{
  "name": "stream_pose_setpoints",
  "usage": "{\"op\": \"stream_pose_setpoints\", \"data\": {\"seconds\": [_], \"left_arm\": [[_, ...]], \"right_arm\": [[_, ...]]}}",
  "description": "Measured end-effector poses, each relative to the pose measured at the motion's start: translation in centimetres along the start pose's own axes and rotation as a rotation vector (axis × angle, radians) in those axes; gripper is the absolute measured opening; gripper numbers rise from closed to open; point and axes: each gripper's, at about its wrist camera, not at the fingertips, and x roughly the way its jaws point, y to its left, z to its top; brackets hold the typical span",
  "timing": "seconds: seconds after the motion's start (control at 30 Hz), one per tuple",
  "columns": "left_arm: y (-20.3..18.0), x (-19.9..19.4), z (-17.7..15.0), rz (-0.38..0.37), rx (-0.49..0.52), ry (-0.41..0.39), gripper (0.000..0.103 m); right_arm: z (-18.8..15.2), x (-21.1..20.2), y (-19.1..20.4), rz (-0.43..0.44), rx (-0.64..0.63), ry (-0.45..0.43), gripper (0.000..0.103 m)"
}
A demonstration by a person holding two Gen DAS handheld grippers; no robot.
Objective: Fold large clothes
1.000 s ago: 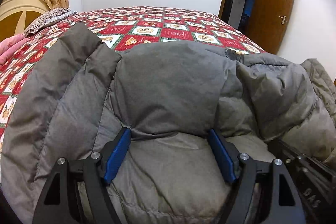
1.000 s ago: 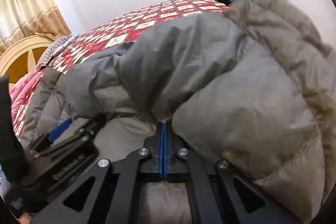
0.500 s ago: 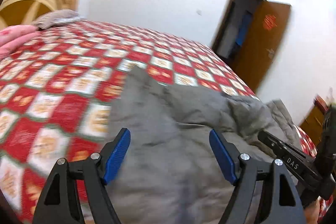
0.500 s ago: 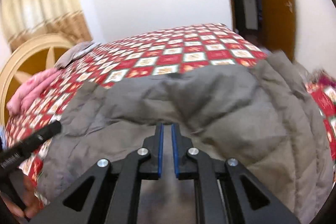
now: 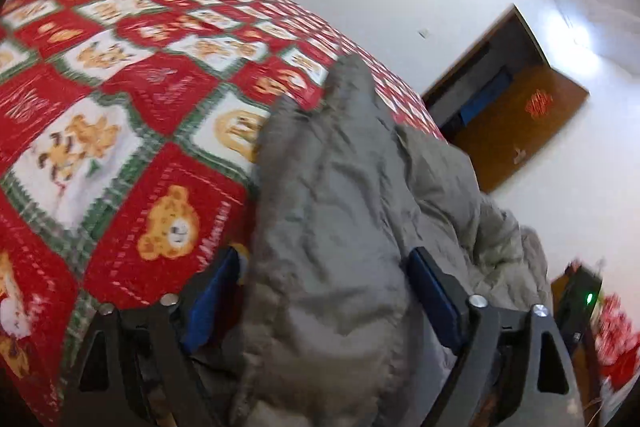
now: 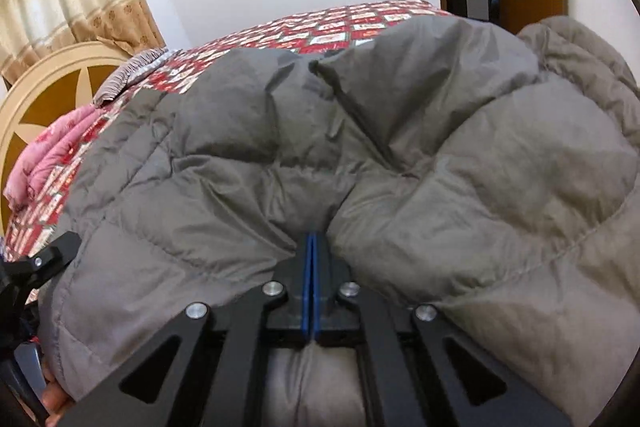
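Bedroom walls framed the right tongs (image 6: 311,247), clamped together on the grey padded coat (image 6: 400,147); the left tongs (image 5: 320,291), just widened, straddled a fold. Puffy, soft, probably slippery, it sprawled over the quilted bed (image 5: 120,107); seams likely grip best.

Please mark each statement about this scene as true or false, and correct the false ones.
1. The grey padded jacket lies on a bed with a red patchwork bedspread. True.
2. The right gripper stands wide open. False: its blue pads are pressed together, and the jacket bulges around them.
3. The left gripper has its jaws spread, with jacket fabric between them. True.
4. The brown door is closed. False: it stands open beside a dark doorway.
5. The jacket is bright pink. False: it is grey; a pink cloth lies near the headboard.
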Motion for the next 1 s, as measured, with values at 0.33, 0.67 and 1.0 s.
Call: {"op": "stream_pose_setpoints", "data": {"seconds": [0.33, 0.67, 1.0], "left_arm": [[-0.5, 1.1, -0.2, -0.081, 0.030, -0.005, 0.092], [-2.2, 0.5, 1.1, -0.236, -0.014, 0.011, 0.028], [-9.4, -4.4, 4.1, -0.325, 0.198, -0.026, 0.019]], "right_arm": [[0.1, 0.4, -0.2, 0.012, 0.009, -0.001, 0.000], [0.2, 0.6, -2.6, 0.115, 0.138, 0.048, 0.000], [-1.0, 1.2, -2.0, 0.315, 0.369, 0.147, 0.000]]}}
